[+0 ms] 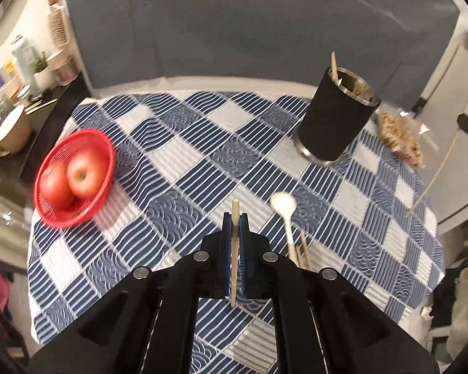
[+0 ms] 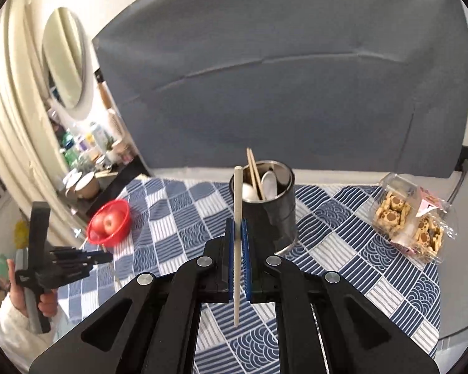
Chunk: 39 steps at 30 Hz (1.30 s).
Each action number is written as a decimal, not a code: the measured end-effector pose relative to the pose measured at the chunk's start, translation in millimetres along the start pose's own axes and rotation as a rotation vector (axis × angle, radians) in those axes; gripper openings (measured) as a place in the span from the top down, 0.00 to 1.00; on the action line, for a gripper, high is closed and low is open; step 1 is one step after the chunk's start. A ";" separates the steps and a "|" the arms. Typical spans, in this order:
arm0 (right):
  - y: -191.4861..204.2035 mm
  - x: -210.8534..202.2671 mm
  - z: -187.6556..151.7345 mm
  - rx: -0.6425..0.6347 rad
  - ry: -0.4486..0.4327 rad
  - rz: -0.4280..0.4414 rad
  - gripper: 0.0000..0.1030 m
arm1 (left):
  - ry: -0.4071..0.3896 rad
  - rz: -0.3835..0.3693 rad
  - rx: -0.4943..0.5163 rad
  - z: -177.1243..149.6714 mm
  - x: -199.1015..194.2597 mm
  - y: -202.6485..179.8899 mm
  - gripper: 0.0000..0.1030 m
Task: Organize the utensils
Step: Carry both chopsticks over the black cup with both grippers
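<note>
1. The left gripper [image 1: 235, 218] is pressed together on one wooden chopstick [image 1: 234, 258], which stands upright at the lower centre of the left wrist view, its tip poking above the blue pads.
2. The right gripper [image 2: 237, 222] likewise pinches a second chopstick [image 2: 237, 193], centre of the right wrist view, with a long length free above the jaws and a shorter tail below.
3. Both sticks look light, stiff and smooth; gripped mid-length they may pivot or slide, so a hold nearer the middle with steady pressure seems safest.
4. The black utensil holder [image 2: 273, 215] stands just behind the right stick, already carrying chopsticks and white spoons.
5. A white spoon [image 1: 285, 215] and another stick lie on the checked tablecloth [image 1: 177, 162], right of the left gripper.
6. Farther out: a red basket [image 1: 75, 177] of apples at left, a clear box of biscuits [image 2: 411, 218] at right.
</note>
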State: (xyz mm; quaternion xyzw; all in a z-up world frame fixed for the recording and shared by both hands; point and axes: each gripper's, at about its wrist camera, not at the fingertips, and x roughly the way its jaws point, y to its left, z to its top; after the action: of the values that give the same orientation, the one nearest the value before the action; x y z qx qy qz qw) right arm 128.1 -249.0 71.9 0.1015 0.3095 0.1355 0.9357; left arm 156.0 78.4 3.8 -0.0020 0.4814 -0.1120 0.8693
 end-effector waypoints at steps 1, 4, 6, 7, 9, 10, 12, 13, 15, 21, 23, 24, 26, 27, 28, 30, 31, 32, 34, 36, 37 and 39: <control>1.6 -0.2 1.6 0.007 -0.002 -0.012 0.95 | 0.000 -0.031 0.014 3.9 -1.1 2.6 0.95; 9.6 -4.2 5.0 0.004 -0.029 -0.060 0.95 | -0.019 -0.072 0.056 15.1 -6.0 6.4 0.95; 14.4 -4.6 6.6 0.005 -0.038 -0.101 0.95 | -0.036 -0.120 0.055 25.9 -10.0 12.6 0.95; 17.2 -4.3 8.0 0.007 -0.041 -0.117 0.95 | -0.050 -0.130 0.072 32.6 -13.2 14.6 0.95; 21.8 -4.5 9.6 -0.006 -0.044 -0.152 0.95 | -0.071 -0.147 0.095 42.3 -18.2 16.0 0.95; 24.0 -5.7 10.7 -0.009 -0.058 -0.178 0.95 | -0.081 -0.162 0.106 47.8 -20.6 16.6 0.95; 24.9 -7.1 12.8 0.000 -0.067 -0.187 0.95 | -0.104 -0.183 0.131 59.5 -25.4 16.6 0.95; 25.3 -7.9 14.6 0.003 -0.073 -0.205 0.95 | -0.113 -0.193 0.140 66.5 -28.0 15.5 0.95; 25.8 -9.5 18.0 0.006 -0.083 -0.230 0.95 | -0.131 -0.218 0.156 76.2 -34.3 13.1 0.95; 24.1 -17.6 36.1 0.028 -0.121 -0.242 0.95 | -0.194 -0.286 0.196 106.9 -55.7 -4.5 0.95; 21.5 -19.7 44.0 0.037 -0.133 -0.228 0.95 | -0.213 -0.288 0.214 117.5 -62.5 -14.7 0.95; 20.8 -20.3 47.2 0.039 -0.139 -0.220 0.95 | -0.218 -0.286 0.223 121.2 -64.7 -19.4 0.95; 19.4 -21.3 57.2 0.034 -0.151 -0.208 0.95 | -0.210 -0.304 0.220 132.6 -68.1 -27.6 0.95; 18.1 -20.4 63.3 0.025 -0.155 -0.194 0.95 | -0.204 -0.308 0.209 138.8 -69.2 -30.8 0.95; 17.3 -19.9 68.3 0.021 -0.159 -0.188 0.95 | -0.209 -0.308 0.196 146.8 -71.8 -35.2 0.95; 14.6 -16.1 78.7 0.019 -0.165 -0.183 0.95 | -0.215 -0.323 0.182 158.2 -74.4 -40.9 0.95; 10.7 -13.2 86.1 0.024 -0.169 -0.190 0.95 | -0.214 -0.343 0.172 163.7 -75.5 -43.6 0.95; 9.4 -10.9 90.3 0.025 -0.170 -0.184 0.95 | -0.216 -0.356 0.162 171.0 -77.1 -47.9 0.95; 4.2 -5.9 100.6 0.024 -0.171 -0.165 0.95 | -0.229 -0.370 0.153 183.9 -79.7 -56.0 0.95; 0.3 -0.9 108.5 0.012 -0.162 -0.152 0.95 | -0.239 -0.401 0.136 195.2 -80.2 -62.0 0.95; -2.3 2.3 113.8 0.003 -0.155 -0.147 0.95 | -0.243 -0.408 0.131 198.7 -79.9 -63.5 0.95; -6.8 7.7 121.5 -0.011 -0.140 -0.122 0.95 | -0.247 -0.411 0.128 208.8 -78.0 -71.3 0.95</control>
State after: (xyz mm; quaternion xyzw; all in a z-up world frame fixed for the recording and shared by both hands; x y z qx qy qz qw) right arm 209.1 -265.9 161.5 0.0864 0.2482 0.0724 0.9621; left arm 277.2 2.4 189.0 -0.0583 0.3528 -0.3155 0.8789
